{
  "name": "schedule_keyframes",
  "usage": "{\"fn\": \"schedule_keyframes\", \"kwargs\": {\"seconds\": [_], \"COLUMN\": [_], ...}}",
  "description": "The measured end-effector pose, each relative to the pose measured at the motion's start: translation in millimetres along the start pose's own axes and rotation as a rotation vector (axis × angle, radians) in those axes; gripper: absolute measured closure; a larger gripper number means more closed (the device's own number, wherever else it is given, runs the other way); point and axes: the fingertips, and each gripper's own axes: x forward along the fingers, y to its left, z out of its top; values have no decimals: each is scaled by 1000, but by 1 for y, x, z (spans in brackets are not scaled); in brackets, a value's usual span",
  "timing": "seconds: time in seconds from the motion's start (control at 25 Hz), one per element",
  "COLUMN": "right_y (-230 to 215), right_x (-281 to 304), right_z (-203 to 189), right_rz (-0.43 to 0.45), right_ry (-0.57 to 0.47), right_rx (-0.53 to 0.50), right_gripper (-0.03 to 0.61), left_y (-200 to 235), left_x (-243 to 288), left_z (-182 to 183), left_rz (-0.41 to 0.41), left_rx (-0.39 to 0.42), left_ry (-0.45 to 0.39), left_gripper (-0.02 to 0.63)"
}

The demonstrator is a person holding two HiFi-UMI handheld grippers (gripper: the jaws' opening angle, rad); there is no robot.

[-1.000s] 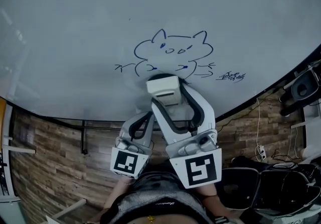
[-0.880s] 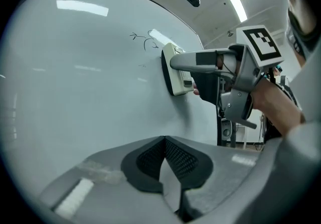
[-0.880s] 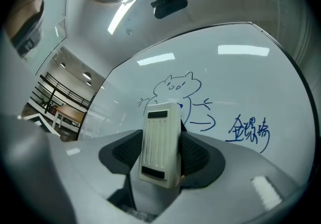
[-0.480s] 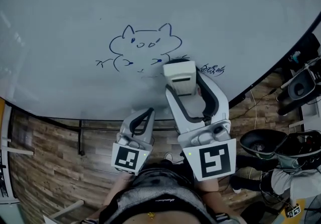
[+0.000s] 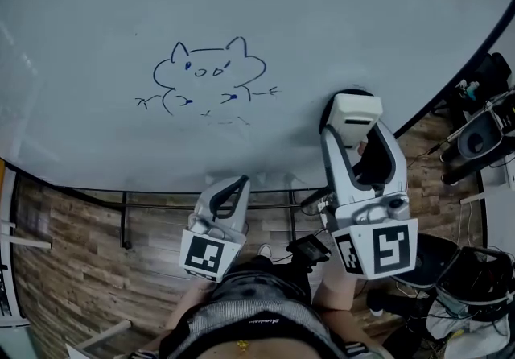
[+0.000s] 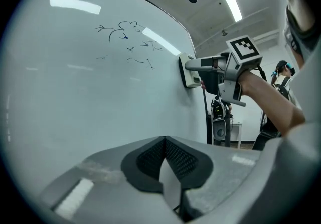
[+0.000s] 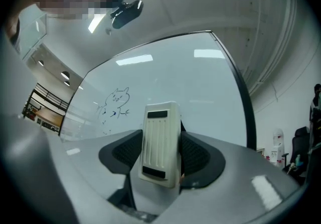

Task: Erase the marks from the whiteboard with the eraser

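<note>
Head view shows the right gripper (image 5: 354, 127), fingers grasping the eraser (image 5: 356, 108) against the whiteboard (image 5: 338, 11), mid-wipe I'd judge, needing a sweep toward nine o'clock over the cat drawing (image 5: 208, 76), while the left gripper (image 5: 228, 191) hangs clenched, empty.

Cool, even, rather dim light comes from ceiling strip lights (image 6: 231, 4), whose reflections lie as pale bars of glare on the whiteboard (image 5: 322, 19) in the 2 gripper views, shadows are faint, and all 3 views bow strongly toward the edges, those 2 ringed black.
</note>
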Motion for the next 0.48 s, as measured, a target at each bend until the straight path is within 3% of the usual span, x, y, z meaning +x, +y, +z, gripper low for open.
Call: {"fn": "schedule_keyframes", "kwargs": {"seconds": [0.32,0.48], "right_y": [-5,18], "right_x": [-3,5], "right_z": [-3,2], "right_rz": [-42,-23], "right_ry": [-8,-7], "right_rx": [61,-10], "right_gripper": [339,341], "left_y": [-15,-17], "left_x": [6,6], "left_z": [-7,-4], "left_rz": [-38,-57], "left_rx": [5,7], "left_ry": [19,9], "left_gripper": [614,614]}}
